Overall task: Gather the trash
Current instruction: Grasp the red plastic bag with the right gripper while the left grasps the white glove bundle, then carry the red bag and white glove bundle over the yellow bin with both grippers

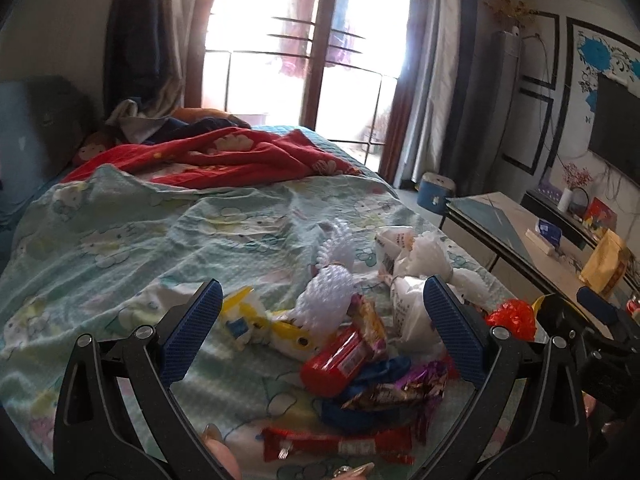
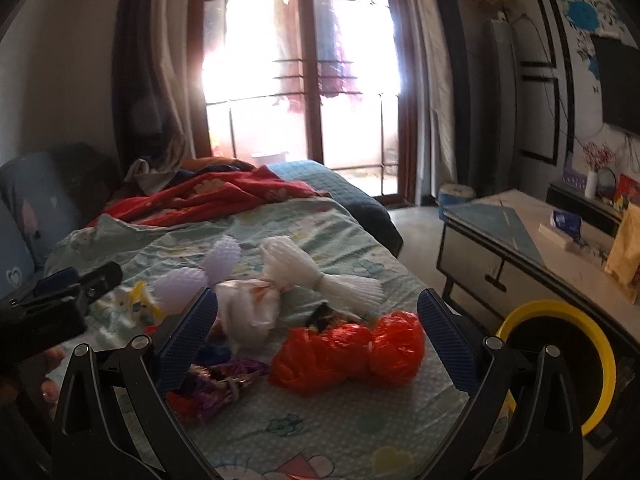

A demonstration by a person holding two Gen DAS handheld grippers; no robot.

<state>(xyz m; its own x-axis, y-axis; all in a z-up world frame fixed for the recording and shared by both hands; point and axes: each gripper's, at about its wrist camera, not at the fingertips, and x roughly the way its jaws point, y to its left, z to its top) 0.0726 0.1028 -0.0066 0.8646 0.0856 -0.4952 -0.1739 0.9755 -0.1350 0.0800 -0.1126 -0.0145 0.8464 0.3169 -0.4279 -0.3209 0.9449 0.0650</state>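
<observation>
Trash lies in a heap on the pale green bed sheet (image 1: 120, 240). In the left wrist view my left gripper (image 1: 322, 332) stands open over a red wrapper (image 1: 340, 360), a yellow-and-white packet (image 1: 256, 324), white foam netting (image 1: 328, 292), a purple foil wrapper (image 1: 404, 388) and a long red wrapper (image 1: 336, 444). In the right wrist view my right gripper (image 2: 318, 340) is open around a crumpled orange-red plastic bag (image 2: 348, 352). White foam netting (image 2: 320, 272) and a white plastic bag (image 2: 252, 308) lie just beyond it. The left gripper's body (image 2: 52, 300) shows at the left.
A yellow-rimmed bin with a black liner (image 2: 560, 360) stands by the bed's right side. A low table (image 2: 540, 248) with a tissue pack and a yellow bag sits further right. A red blanket (image 1: 224, 156) is bunched at the bed's far end, before a bright window.
</observation>
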